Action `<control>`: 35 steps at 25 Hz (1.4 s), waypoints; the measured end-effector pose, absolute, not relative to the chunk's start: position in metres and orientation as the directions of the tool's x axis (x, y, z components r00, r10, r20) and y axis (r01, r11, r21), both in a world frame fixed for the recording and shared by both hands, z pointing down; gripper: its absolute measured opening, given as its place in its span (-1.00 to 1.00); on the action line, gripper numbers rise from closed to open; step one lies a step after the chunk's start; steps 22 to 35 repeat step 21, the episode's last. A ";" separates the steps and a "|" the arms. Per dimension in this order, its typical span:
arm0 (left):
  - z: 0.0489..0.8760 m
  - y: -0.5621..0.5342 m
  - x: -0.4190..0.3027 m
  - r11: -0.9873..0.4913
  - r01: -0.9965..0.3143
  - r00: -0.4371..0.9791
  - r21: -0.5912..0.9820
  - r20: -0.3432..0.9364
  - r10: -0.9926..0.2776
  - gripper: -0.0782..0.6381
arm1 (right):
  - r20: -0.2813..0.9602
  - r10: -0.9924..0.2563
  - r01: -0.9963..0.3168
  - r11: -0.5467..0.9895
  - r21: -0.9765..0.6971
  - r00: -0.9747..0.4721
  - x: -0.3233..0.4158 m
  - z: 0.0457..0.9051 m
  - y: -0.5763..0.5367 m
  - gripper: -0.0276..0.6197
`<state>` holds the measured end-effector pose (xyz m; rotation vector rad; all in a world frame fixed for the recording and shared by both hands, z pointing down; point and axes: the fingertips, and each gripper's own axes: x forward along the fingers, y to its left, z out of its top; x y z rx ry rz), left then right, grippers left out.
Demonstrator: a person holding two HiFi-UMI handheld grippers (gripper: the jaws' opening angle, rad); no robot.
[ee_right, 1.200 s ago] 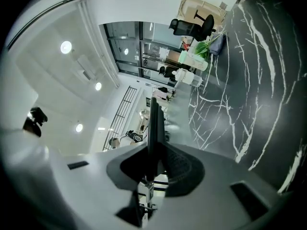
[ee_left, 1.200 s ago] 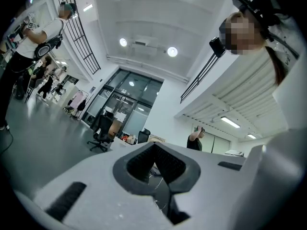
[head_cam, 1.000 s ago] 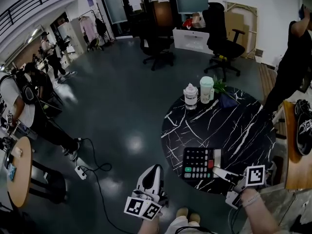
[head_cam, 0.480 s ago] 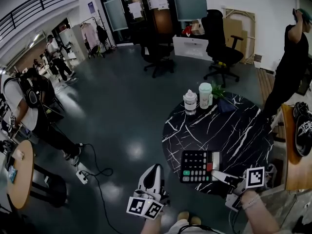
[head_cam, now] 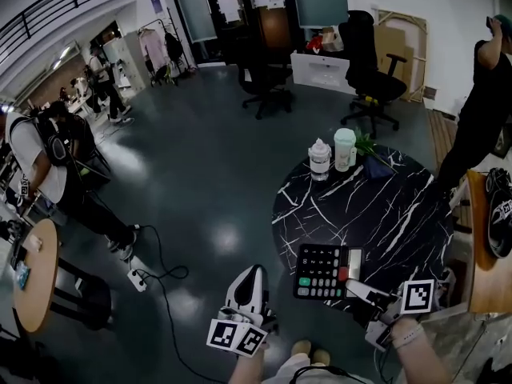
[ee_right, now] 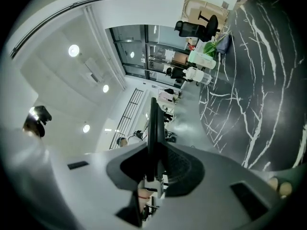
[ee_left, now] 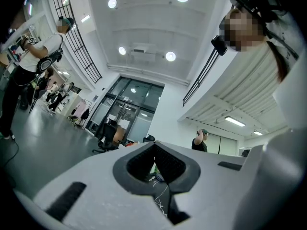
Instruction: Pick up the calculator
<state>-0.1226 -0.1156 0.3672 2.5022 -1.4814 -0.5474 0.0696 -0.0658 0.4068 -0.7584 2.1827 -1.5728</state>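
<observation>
The calculator (head_cam: 328, 272) is a black slab with white, green and red keys, over the near edge of the black marble table (head_cam: 400, 206). My right gripper (head_cam: 358, 288) is shut on its right edge. In the right gripper view the calculator (ee_right: 153, 123) stands edge-on, a thin dark plate clamped between the pads of the right gripper (ee_right: 156, 164). My left gripper (head_cam: 254, 274) hangs over the floor to the left of the table, shut and empty. In the left gripper view the left gripper (ee_left: 157, 178) points out into the room, with nothing between its jaws.
At the table's far side stand a white bottle (head_cam: 319, 158), a pale lidded cup (head_cam: 345, 149) and a small plant (head_cam: 370, 152). Office chairs (head_cam: 376, 86) stand beyond. A cable and power strip (head_cam: 138, 280) lie on the floor. A wooden table (head_cam: 32, 278) is at left, with people standing around.
The calculator, held in my right gripper, has shifted slightly left relative to the bottle and table. My left gripper has stayed where it was.
</observation>
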 end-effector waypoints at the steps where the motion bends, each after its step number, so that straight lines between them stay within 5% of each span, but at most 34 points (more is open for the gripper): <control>1: 0.368 -0.115 -0.124 -0.483 -0.808 0.432 0.338 -0.218 -0.875 -0.76 | 0.038 -0.604 -0.225 0.237 -0.945 -0.796 0.069 0.410 -0.066 -0.71; 35: 0.371 -0.120 -0.114 -0.485 -0.793 0.449 0.368 -0.185 -0.874 -0.76 | 0.103 -0.645 -0.270 0.166 -0.949 -0.757 0.080 0.429 -0.058 -0.71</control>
